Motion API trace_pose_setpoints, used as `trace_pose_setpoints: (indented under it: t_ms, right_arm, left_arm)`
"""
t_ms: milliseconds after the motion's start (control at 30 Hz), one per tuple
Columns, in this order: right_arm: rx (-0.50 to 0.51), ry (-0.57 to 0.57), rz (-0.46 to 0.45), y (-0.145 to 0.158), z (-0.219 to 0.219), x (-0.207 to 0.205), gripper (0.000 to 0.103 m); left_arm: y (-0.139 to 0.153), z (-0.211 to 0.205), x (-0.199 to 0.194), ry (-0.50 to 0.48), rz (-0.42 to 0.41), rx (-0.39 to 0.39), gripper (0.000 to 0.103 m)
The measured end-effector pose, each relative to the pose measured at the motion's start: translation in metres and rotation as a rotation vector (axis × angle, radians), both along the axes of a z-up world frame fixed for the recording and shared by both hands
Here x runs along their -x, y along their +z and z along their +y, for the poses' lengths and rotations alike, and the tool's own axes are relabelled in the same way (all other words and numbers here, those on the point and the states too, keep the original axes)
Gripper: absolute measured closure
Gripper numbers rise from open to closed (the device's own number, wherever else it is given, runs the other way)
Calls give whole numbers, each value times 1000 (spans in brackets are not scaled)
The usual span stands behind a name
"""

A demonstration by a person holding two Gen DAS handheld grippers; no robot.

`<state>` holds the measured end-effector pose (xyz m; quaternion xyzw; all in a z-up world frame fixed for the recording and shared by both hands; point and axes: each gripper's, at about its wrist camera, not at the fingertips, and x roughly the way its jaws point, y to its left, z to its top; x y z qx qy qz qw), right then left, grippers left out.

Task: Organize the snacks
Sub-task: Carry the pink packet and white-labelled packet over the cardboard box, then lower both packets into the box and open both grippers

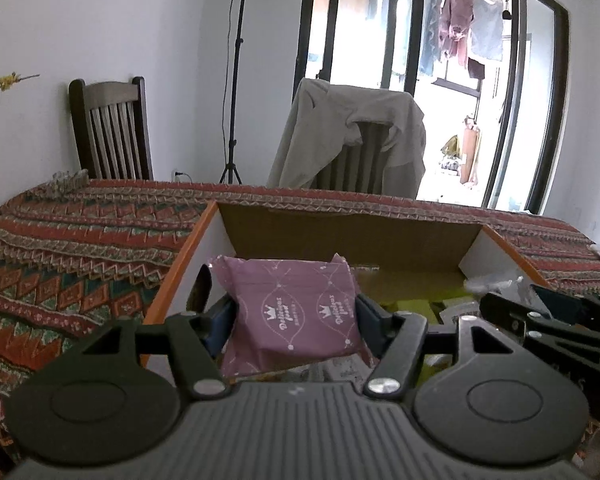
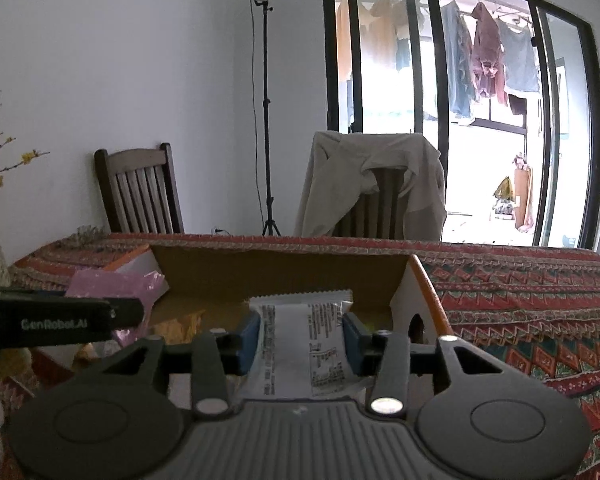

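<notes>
Two snack packets (image 1: 296, 312), gripper-clamped (image 1: 296, 320)

Jacket-draped chair (image 1: 352, 140), light stand (image 2: 265, 100), patterned tablecloth (image 1: 60, 248)

purple crown-print snack packet (image 1: 296, 312), white printed wrapper (image 2: 300, 344), red zigzag-patterned tablecloth (image 1: 80, 240)

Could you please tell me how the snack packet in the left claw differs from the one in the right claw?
The purple packet is mauve with a white crown pattern; the white packet is pale with dark printed text. The purple packet looks broad and puffy, while the white packet looks narrower and flatter, with a serrated end. Both sit between claw pads, the left claw and right claw, over the open cardboard box.
</notes>
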<state>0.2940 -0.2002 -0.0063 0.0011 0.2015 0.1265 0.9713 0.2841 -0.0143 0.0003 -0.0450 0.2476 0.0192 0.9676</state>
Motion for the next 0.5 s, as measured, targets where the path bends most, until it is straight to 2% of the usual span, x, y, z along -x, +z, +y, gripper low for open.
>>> trace_pose_setpoints:
  t_ms: [100,167,200,233,267,300,367,500]
  right_arm:
    - [-2,-3,4,-1,0,1,54]
    - [-8,-7,0,-1,-2,3,37]
    - [-11,-10,-4,-1,-2,4,32]
    - [-15,-14,-8,-1,-4,4,22]
    - [-21,-16,-12,1,-5,5,14]
    - [-27,-17,-15,2,-8,6,11]
    - [-38,-25,-20,2,-10,7,0]
    - [-50,-42,-10,2,-14,6,0]
  left_arm:
    - [0,2,2,5,-6,4,34]
    - [1,4,4,3,-19,15,23]
    - [1,5,6,6,-30,16,21]
    - [4,5,7,7,-38,17,17]
    - [5,5,9,10,-47,22,9]
    - [5,7,10,18,-56,32,2]
    - [7,11,13,31,-74,50,0]
    - [9,16,13,46,-79,72,0]
